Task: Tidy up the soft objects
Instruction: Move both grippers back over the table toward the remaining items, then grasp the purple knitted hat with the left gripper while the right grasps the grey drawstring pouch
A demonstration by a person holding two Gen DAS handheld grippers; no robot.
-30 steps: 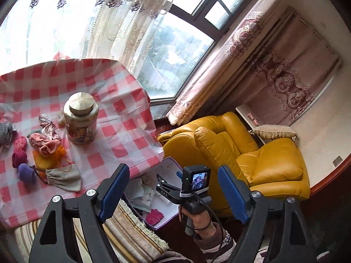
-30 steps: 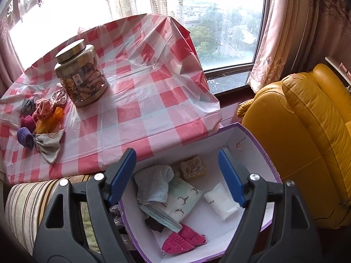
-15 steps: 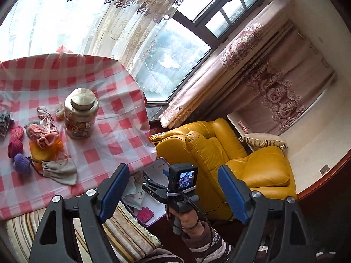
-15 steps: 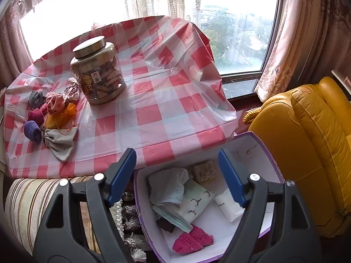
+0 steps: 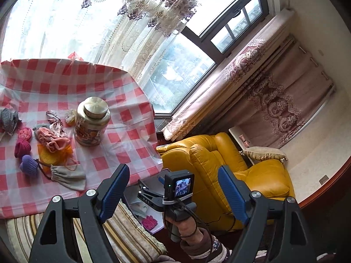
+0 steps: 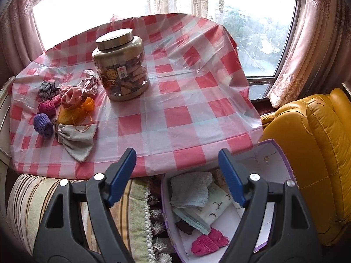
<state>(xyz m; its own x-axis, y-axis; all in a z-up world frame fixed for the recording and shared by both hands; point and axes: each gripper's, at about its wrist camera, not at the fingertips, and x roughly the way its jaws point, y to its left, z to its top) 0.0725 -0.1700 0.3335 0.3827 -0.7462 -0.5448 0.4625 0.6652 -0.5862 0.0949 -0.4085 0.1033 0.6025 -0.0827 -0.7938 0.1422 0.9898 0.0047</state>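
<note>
Soft pouches (image 6: 65, 111) sit clustered on your checked tablecloth (image 6: 175, 114), left of the jar (image 6: 120, 65).
Your left gripper (image 5: 173, 190) and right gripper (image 6: 176, 173) both hang with jaws apart, nothing held. White box (image 6: 269, 160) with cloths sits below the table edge.

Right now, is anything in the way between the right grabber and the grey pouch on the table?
Nothing visible blocks it. The right gripper is open and empty above the table's near edge, and only bare checked tablecloth lies between it and the grey pouch. The jar stands farther back, off that path.
</note>
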